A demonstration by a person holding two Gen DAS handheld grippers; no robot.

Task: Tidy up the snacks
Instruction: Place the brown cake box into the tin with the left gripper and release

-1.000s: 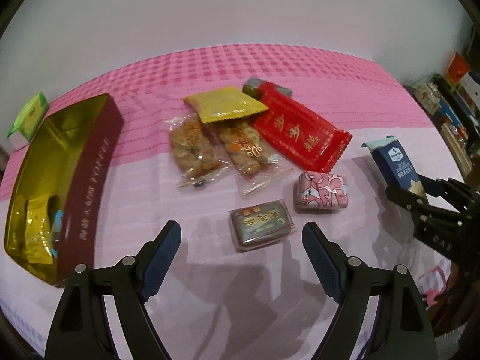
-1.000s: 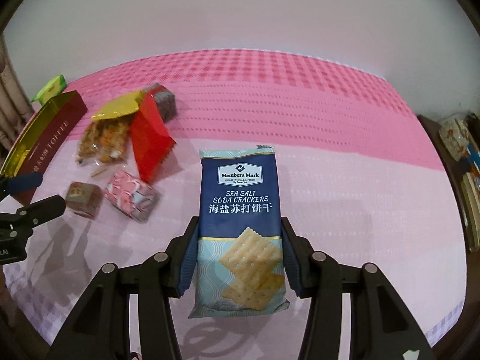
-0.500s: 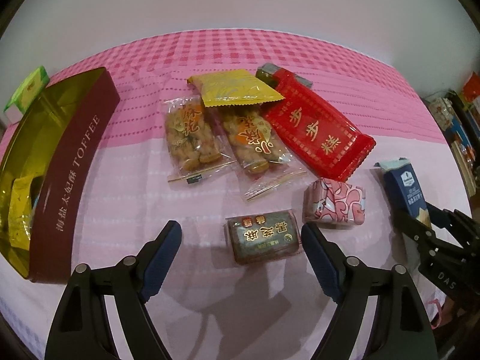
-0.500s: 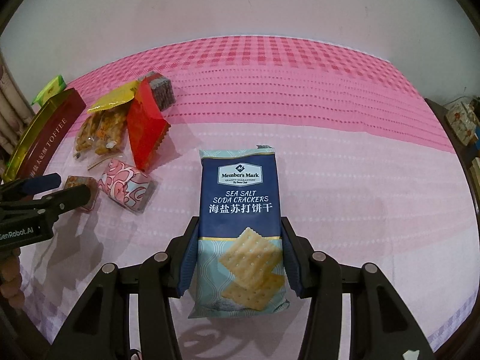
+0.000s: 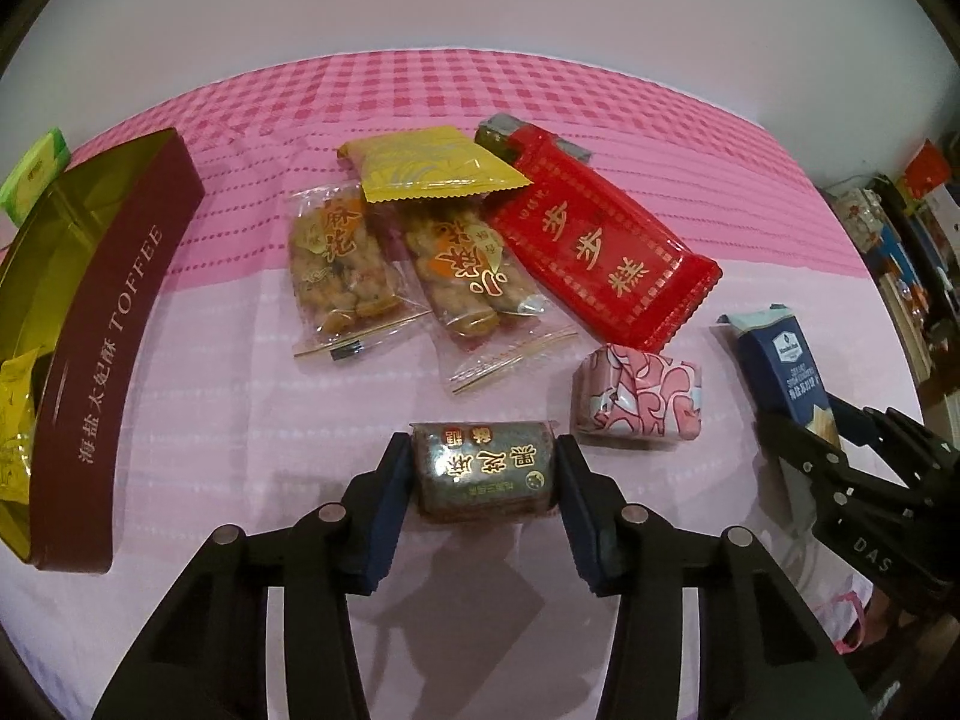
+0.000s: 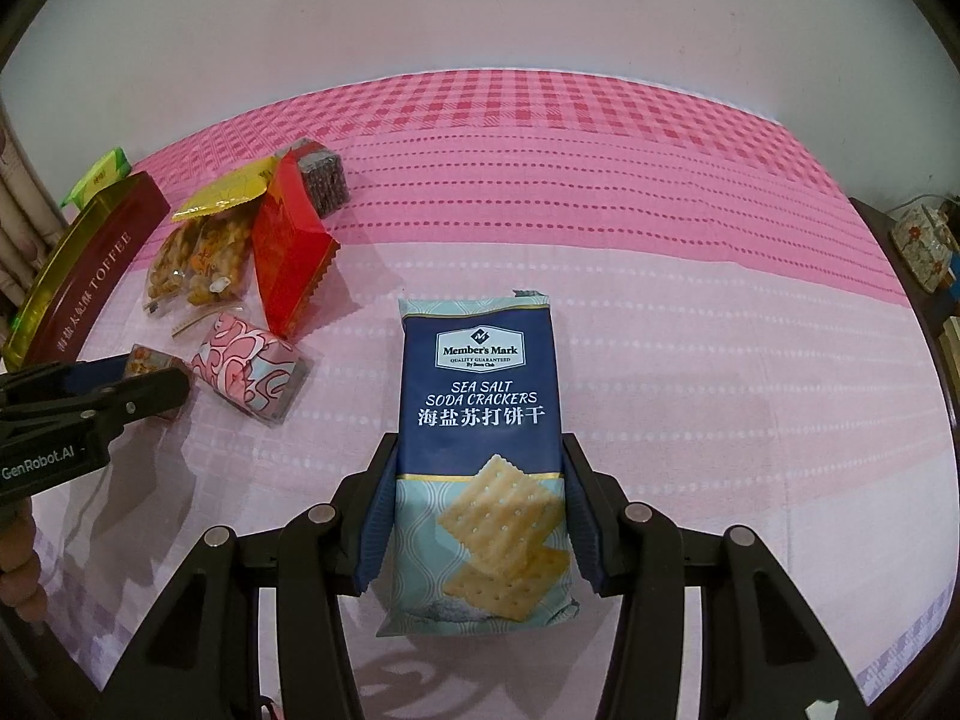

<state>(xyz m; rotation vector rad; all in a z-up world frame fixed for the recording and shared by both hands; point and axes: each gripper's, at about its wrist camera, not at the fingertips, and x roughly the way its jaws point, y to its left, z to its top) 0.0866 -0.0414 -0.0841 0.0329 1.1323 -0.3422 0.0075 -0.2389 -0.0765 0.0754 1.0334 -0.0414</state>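
A small dark brown snack packet [image 5: 480, 480] with gold lettering lies on the pink cloth, and my left gripper [image 5: 483, 450] is closing on it, its pads touching both short ends. The same left gripper [image 6: 156, 375] shows at the left edge of the right wrist view. My right gripper [image 6: 480, 450] is shut on the lower half of a blue soda cracker pack [image 6: 480, 396], which lies flat on the cloth. That cracker pack [image 5: 780, 360] sits at the right in the left wrist view. An open maroon and gold toffee tin [image 5: 108, 330] stands at the left with a yellow packet inside.
Beyond the left gripper lie a pink patterned packet [image 5: 636, 402], a red packet [image 5: 600, 252], two clear packets of fried twists [image 5: 342, 264], a yellow packet [image 5: 432, 168] and a grey one [image 5: 498, 135]. A small green box [image 5: 36, 174] sits behind the tin. Cluttered shelves stand at the right.
My left gripper came down and forward around the dark brown packet, and its jaws closed from wide apart onto the packet's ends. The right gripper and cracker pack stayed put.
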